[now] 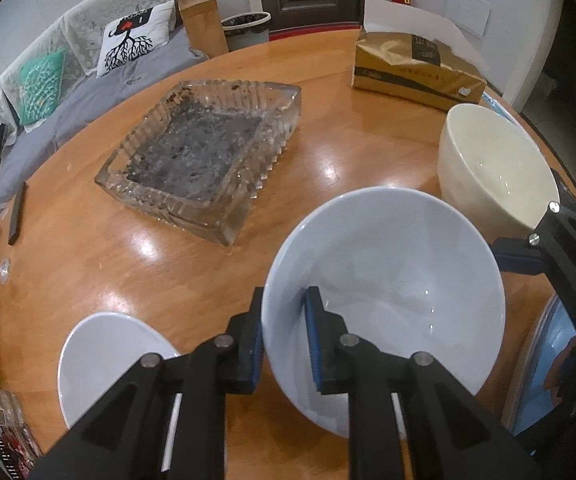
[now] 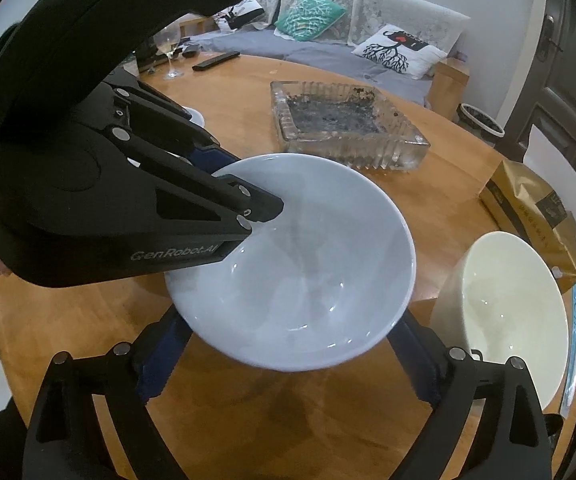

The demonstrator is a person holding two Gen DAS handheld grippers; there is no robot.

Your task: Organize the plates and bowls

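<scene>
Bare table left of held bowl, glass tray beyond, cream bowl (close) right.

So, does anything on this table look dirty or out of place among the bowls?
Yes. The square glass tray in the middle of the table is coated with dark, crusty residue, unlike the clean pale blue bowl that the left gripper clamps by its rim and the clean cream bowl. Nothing looks spilled or broken.

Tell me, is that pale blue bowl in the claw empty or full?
Empty. The pale blue ceramic bowl shows only a bare, glossy inside with light reflections, pinched at its rim by the left claw.
</scene>
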